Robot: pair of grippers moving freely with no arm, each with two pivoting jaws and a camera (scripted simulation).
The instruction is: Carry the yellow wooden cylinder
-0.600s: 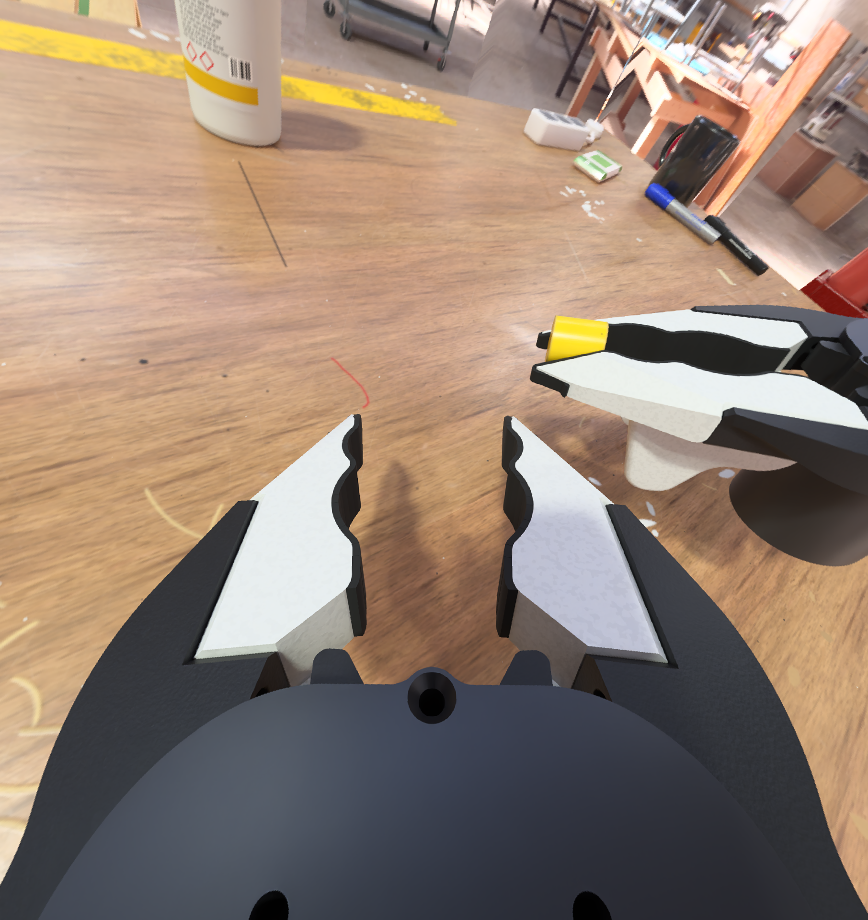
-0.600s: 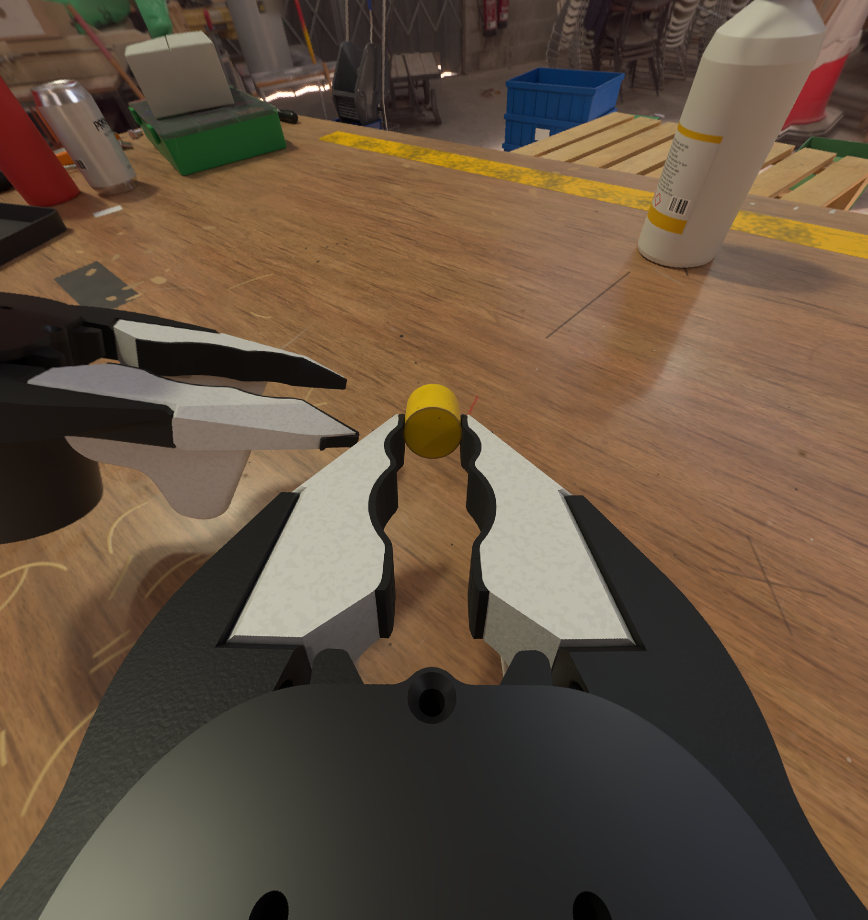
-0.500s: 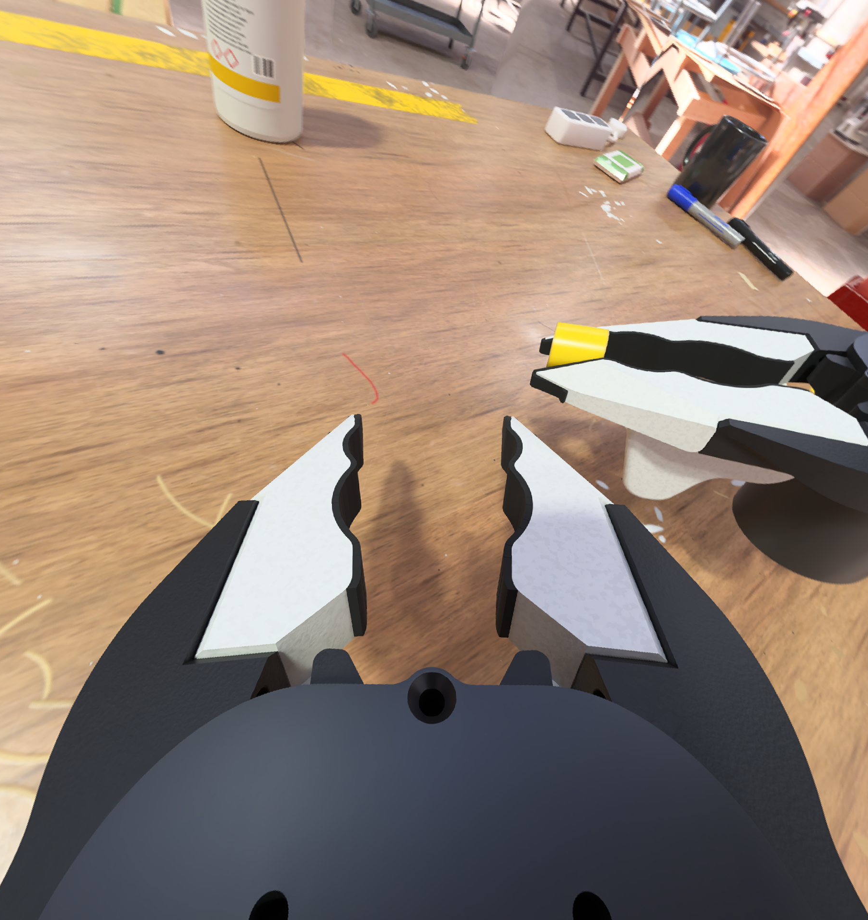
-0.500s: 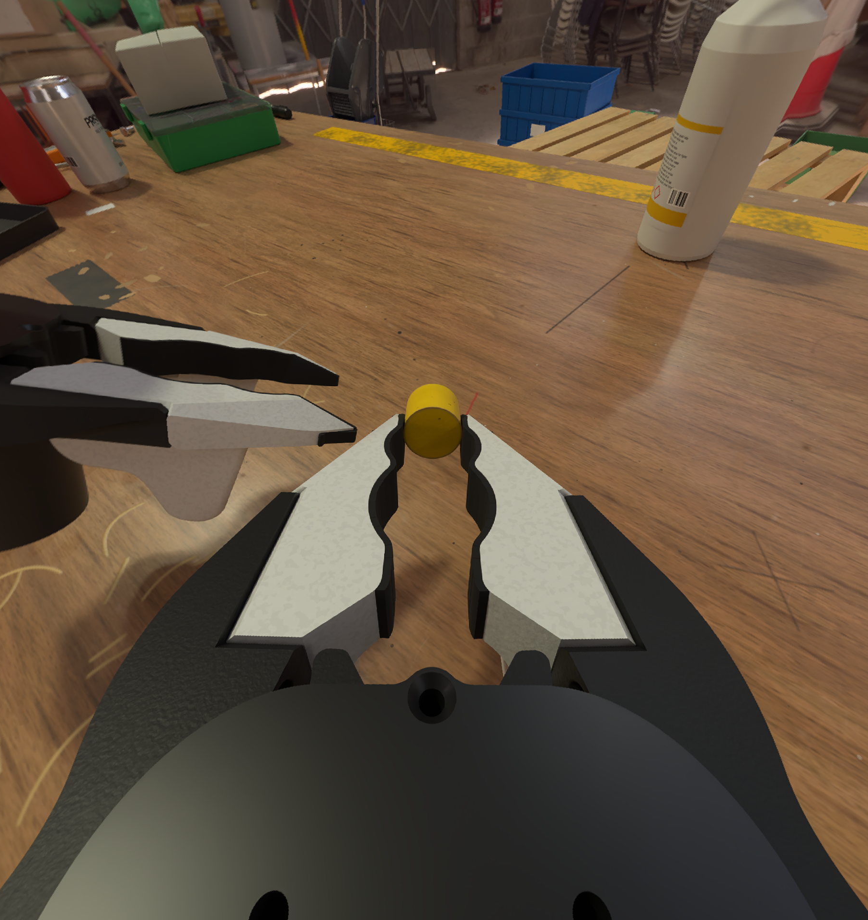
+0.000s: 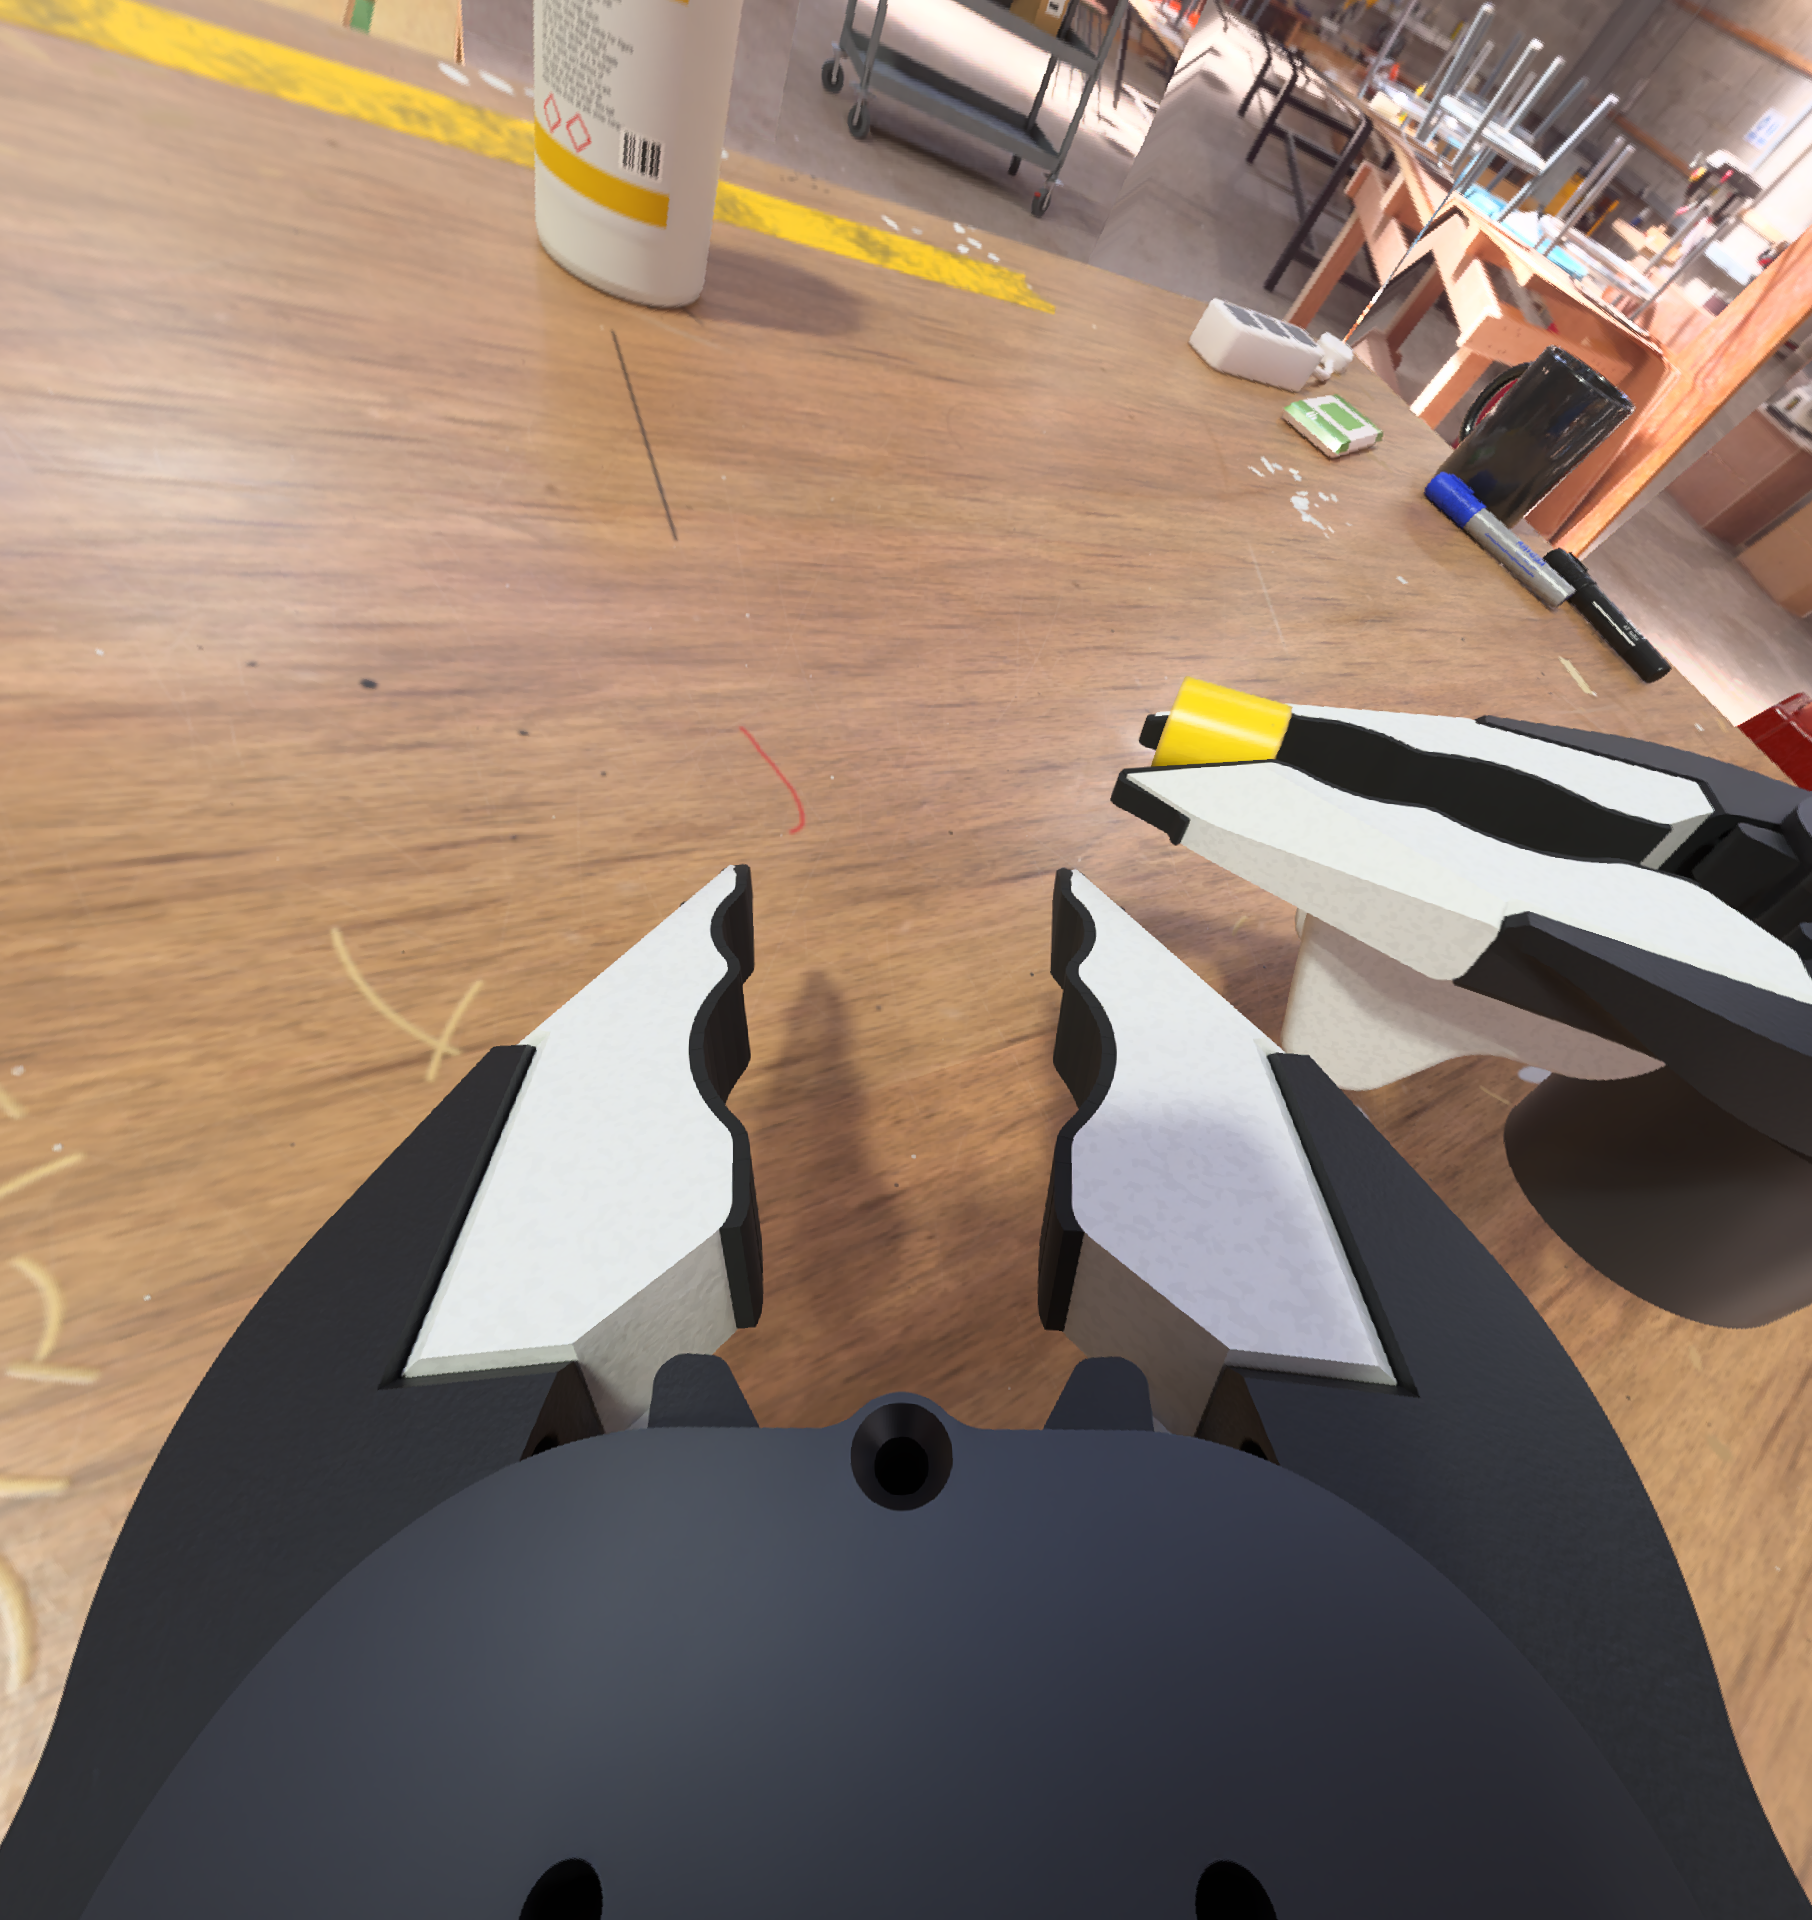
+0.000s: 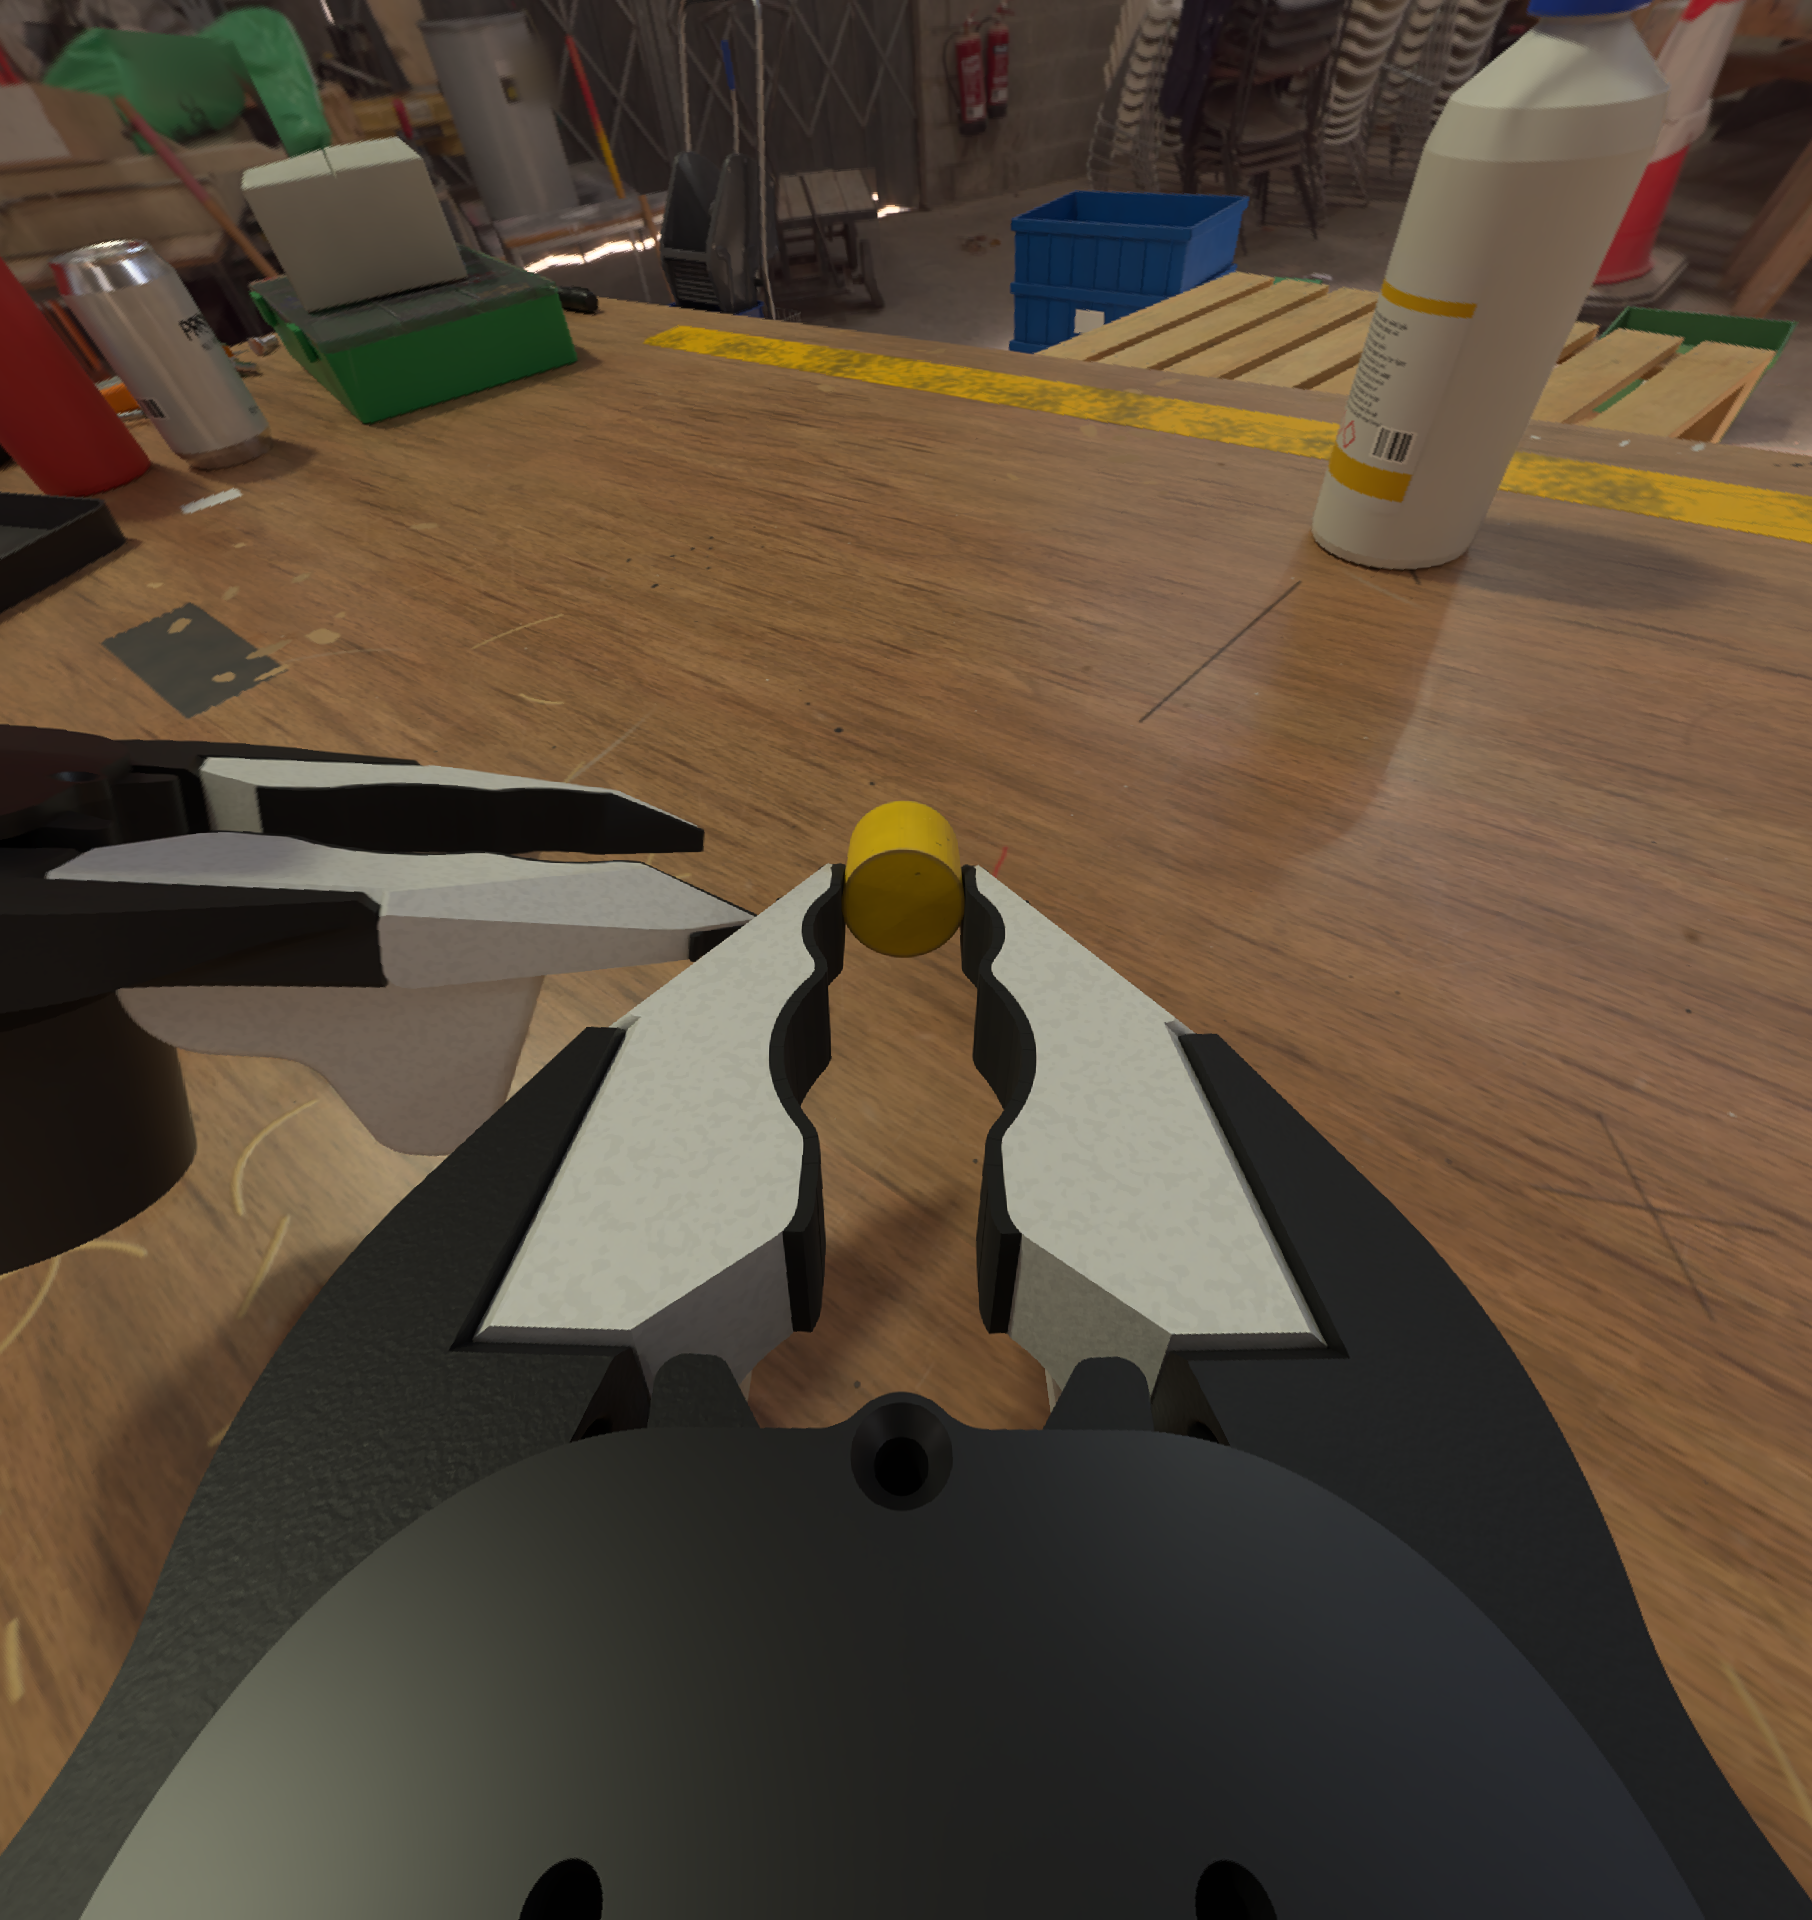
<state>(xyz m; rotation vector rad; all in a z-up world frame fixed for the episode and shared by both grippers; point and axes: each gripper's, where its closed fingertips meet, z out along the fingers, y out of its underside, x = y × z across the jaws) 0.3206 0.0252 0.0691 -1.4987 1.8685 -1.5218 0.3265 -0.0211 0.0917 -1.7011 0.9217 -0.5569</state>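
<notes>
Right gripper (image 6: pixel 902 883) is clamped on the yellow cylinder (image 6: pixel 902 894), held right at the fingertips with its flat end facing the camera; jaws are narrowed to the cylinder's width, with a gap behind it. The cylinder is off the wooden table (image 6: pixel 985 644), above a small red mark (image 5: pixel 777 779) on the wood. In the left wrist view the cylinder (image 5: pixel 1226 722) sticks out between the right gripper's (image 5: pixel 1156 769) tips. Left gripper (image 5: pixel 900 883) is wide open, holding nothing, its tips just beside the cylinder on the side away from the white bottle (image 6: pixel 1473 312). Seen from the right wrist, the left gripper (image 6: pixel 710 873) nearly touches the right one's fingers. The white bottle stands upright well beyond the cylinder, near a yellow stripe (image 6: pixel 985 384). A can (image 6: pixel 159 348) and green tray (image 6: pixel 414 332) sit far from the cylinder, opposite the bottle. Two markers (image 5: pixel 1546 566) lie well apart from it at the table edge.
</notes>
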